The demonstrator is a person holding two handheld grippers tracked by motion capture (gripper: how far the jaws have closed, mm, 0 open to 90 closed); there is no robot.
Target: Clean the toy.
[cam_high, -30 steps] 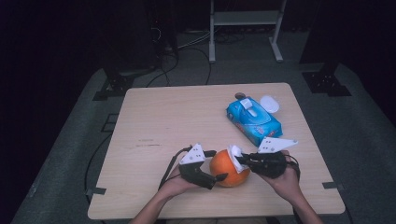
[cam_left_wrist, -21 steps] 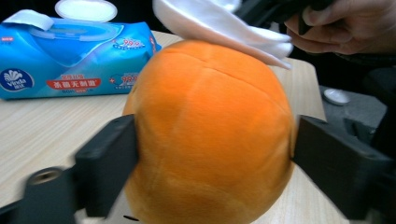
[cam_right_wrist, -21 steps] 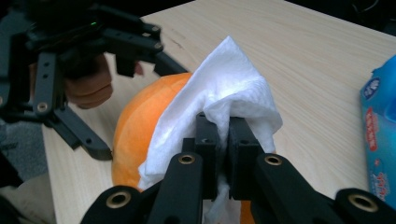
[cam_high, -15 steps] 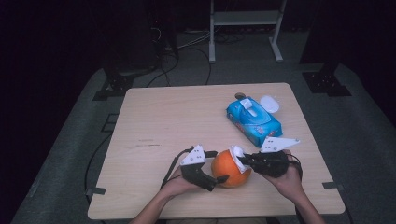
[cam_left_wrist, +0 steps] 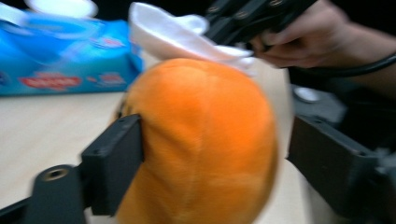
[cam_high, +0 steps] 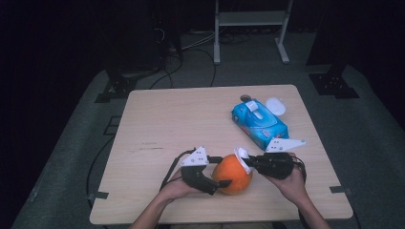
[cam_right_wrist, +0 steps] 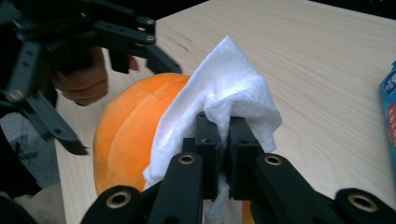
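Wiping seems underway, finish unclear | my left gripper (cam_high: 217, 177) clamps the orange ball (cam_high: 232, 173) | my right gripper (cam_right_wrist: 218, 133), jaws closed on a white wipe (cam_right_wrist: 219, 98), presses atop the ball

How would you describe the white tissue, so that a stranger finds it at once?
Start at the wooden table and go to its near edge, where an orange plush ball sits between two grippers. The white tissue is pinched in the right gripper, against the ball's top. It is crumpled and loose, unlike the blue wipes pack behind.

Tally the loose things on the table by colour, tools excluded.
Orange: 1, plush pumpkin
Blue: 1, wet-wipes pack
White: 2, wipe and round lid
Dark: 1, small round object behind the pack
Total: 5
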